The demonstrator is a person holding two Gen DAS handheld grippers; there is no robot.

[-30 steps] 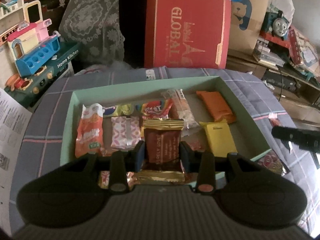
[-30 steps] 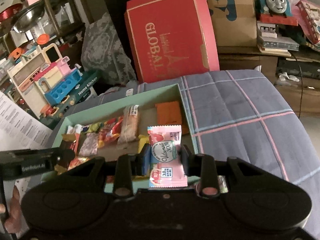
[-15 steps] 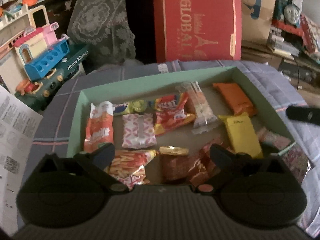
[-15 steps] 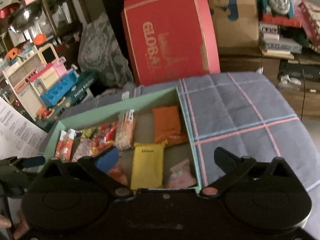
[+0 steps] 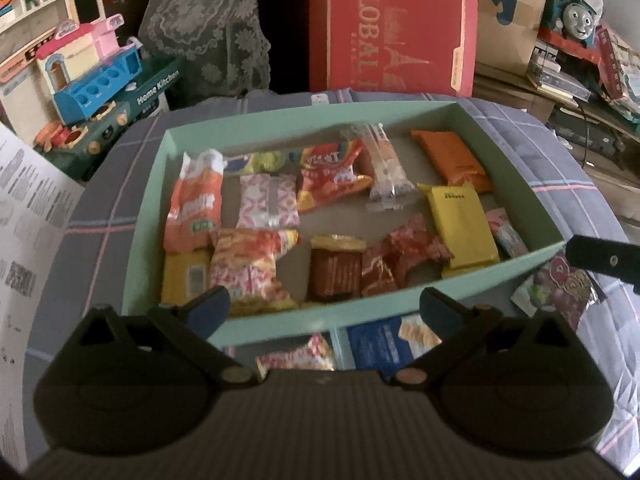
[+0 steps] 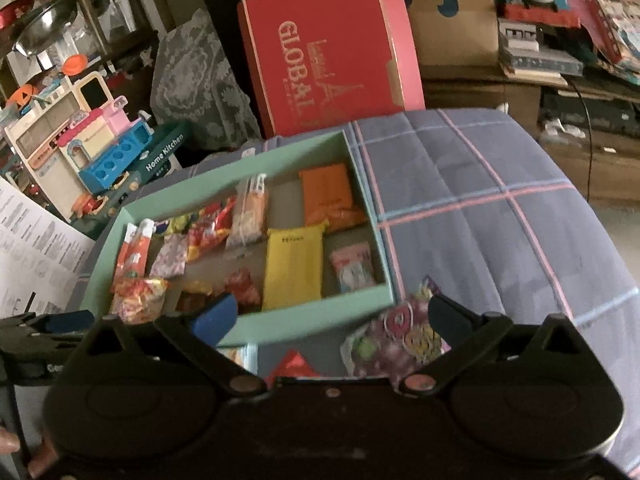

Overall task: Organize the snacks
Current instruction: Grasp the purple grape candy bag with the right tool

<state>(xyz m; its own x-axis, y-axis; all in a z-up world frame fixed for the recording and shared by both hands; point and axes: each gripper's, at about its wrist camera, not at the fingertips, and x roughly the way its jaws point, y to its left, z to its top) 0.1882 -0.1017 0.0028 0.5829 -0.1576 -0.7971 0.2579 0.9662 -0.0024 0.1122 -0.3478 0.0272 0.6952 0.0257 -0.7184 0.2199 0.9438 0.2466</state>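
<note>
Green box [image 5: 400,312] sits on the checked bed [image 6: 480,200], well stocked. Both claws, left [image 5: 324,312] and right [image 6: 332,316], now stand fully open and empty. The brown pack [image 5: 336,272] and pink pack [image 6: 354,266], gripped a second ago, lie inside the box. Loose packs [image 6: 396,340] remain outside; sorting is unfinished.

R gripper [image 6: 334,316] jaws wide apart, nothing between pads. Mint box [image 6: 308,320] w/ snacks ahead-left of jaws; yellow packet [image 6: 294,268] just past left pad. Purple patterned pouch [image 6: 394,340] on plaid cloth [image 6: 480,208] between jaws, nearer right one.
</note>
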